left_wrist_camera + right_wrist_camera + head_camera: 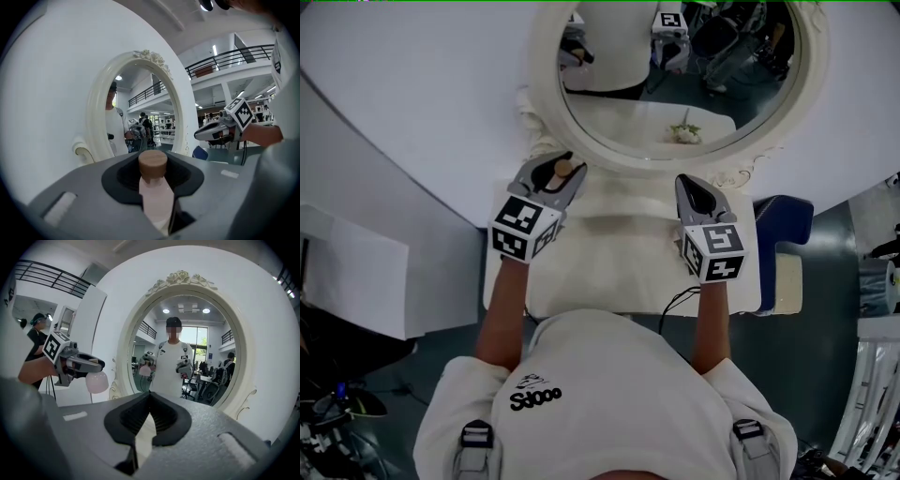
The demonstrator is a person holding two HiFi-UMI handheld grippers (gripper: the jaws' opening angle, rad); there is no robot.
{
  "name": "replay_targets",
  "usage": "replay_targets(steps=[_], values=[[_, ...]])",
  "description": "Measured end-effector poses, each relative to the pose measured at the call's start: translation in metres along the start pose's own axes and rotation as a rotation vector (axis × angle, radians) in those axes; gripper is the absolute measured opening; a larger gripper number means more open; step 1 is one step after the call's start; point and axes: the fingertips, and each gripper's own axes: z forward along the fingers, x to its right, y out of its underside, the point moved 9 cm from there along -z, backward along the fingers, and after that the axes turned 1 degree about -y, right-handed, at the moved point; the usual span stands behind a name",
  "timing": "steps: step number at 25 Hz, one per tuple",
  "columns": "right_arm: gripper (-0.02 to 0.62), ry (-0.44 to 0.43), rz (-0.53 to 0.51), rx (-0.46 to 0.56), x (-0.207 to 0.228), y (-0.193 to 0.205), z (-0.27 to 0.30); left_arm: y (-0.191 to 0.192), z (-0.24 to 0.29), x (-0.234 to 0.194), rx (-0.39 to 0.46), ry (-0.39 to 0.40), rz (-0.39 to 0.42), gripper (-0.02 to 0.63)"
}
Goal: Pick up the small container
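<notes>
The small container is a pale pink bottle [157, 199] with a round wooden cap [153, 162]. My left gripper [153, 174] is shut on its neck and holds it lifted off the table. In the head view the cap [563, 170] pokes out between the left gripper's jaws [555, 180], in front of the mirror's lower left rim. From the right gripper view the bottle [97, 381] hangs below the left gripper. My right gripper [150, 397] is shut with nothing in it; it hovers at the right [694, 194], apart from the bottle.
A large oval mirror [675, 84] in a cream ornate frame stands on the cream dressing table [619, 244] against a white wall. A blue chair [783, 225] sits to the table's right. A cable [675, 302] hangs at the front edge.
</notes>
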Motion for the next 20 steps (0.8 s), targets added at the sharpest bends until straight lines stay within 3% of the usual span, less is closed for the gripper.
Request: replay_targets(steps=[20], values=[[0.002, -0.025, -0.001, 0.000, -0.0025, 0.0005, 0.0018, 0.0036, 0.0003, 0.0033, -0.027, 0.004, -0.015, 0.138]])
